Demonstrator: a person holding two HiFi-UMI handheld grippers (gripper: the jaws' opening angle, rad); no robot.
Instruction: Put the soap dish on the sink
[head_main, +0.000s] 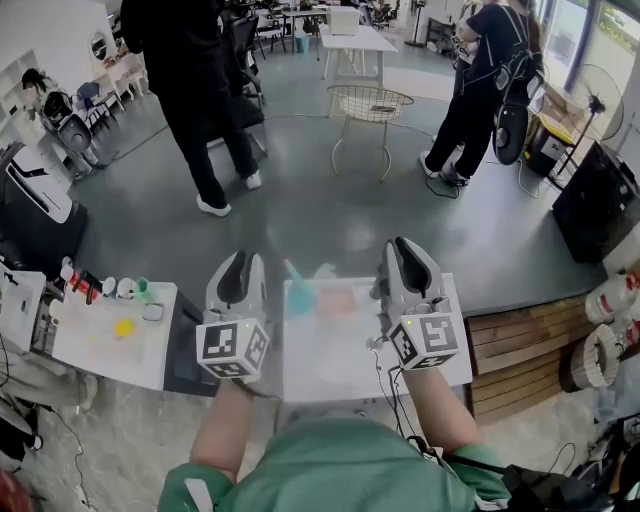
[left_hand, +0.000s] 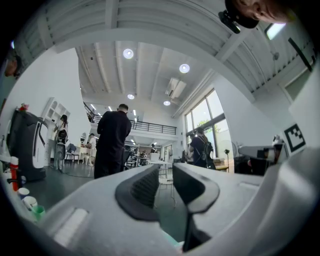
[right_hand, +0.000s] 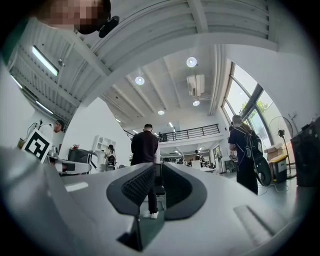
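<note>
Fingers (left_hand: 142, 192) on the left gripper (left_hand: 166, 172) are only a little apart, a slim gap with nothing in it, just the room showing through. Same deal on the right gripper (right_hand: 158, 171): its fingers (right_hand: 139, 187) are cracked open even less and hold nothing.

In the head view both grippers are held up side by side in the lower middle of the frame, pointing away from the person over a white tabletop (head_main: 330, 365). Between them on that tabletop there's a pinkish blob that I think is the soap dish (head_main: 337, 301), but it's pretty smeared so don't quote me. It sits closer to the right gripper, and neither gripper touches it. Just left of it is a teal thing (head_main: 298, 296), too blurry to name.

Lower left of the frame has a second white side table (head_main: 90, 355) with small bottles and something yellow on it. Further up, a person in black (head_main: 195, 90) stands on the grey floor, and a wire-top stand (head_main: 370, 104) is near the upper middle.
</note>
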